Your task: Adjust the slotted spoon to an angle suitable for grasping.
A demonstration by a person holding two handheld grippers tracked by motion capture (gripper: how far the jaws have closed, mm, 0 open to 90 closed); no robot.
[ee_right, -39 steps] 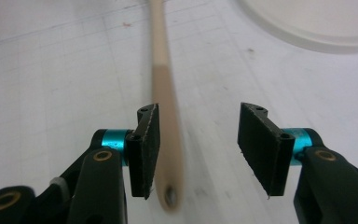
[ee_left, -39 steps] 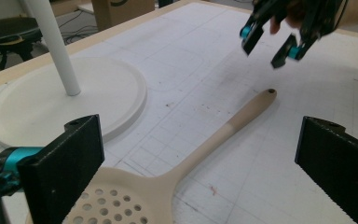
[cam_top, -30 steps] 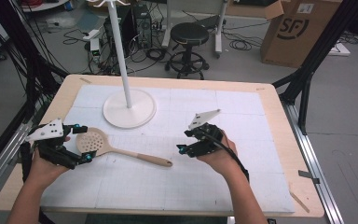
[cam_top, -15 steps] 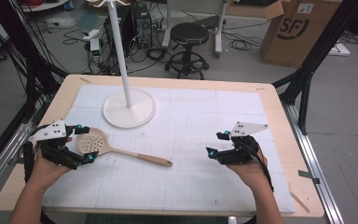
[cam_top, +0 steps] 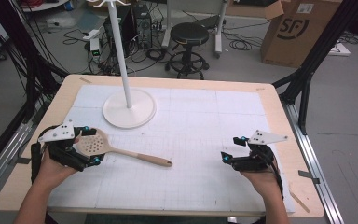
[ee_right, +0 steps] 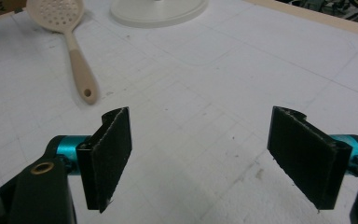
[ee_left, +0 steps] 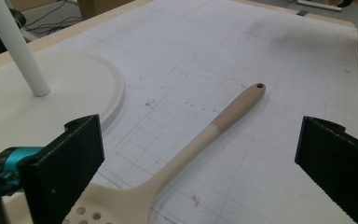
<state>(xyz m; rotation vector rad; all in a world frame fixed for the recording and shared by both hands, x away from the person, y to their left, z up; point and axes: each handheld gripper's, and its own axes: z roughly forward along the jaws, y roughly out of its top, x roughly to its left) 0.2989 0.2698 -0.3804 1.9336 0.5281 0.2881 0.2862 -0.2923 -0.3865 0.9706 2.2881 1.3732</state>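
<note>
slotted spoon [cam_top: 121, 148], beige, flat on the white gridded mat [cam_top: 200, 126] toward the table's left side in the high view. perforated bowl close by the left gripper [cam_top: 85, 145], handle stretching out to the right across the mat, hanging hole at its far end. seen from the left gripper view as a long handle [ee_left: 214, 126] running away up the middle, bowl's holes at the bottom edge, both black jaws standing wide to either side and pressing on nothing. released, then, spoon lying between the jaws but untouched as far as can be told.

right gripper [cam_top: 230, 149] held low over the mat near the table's right edge, well apart from the spoon. jaws spread wide in the right gripper view [ee_right: 200, 158], having just been opening, only bare mat between them. spoon visible there too, far off at upper left [ee_right: 70, 42], bowl up, handle end pointing toward the camera.

white stand [cam_top: 129, 107] with a round base and a thin upright pole on the mat beyond the spoon, base rim just beside the spoon's bowl in the left gripper view [ee_left: 51, 98]. wooden table [cam_top: 279, 107] edge showing around the mat. black stool [cam_top: 190, 44] and cardboard box [cam_top: 298, 32] on the floor beyond the table.
</note>
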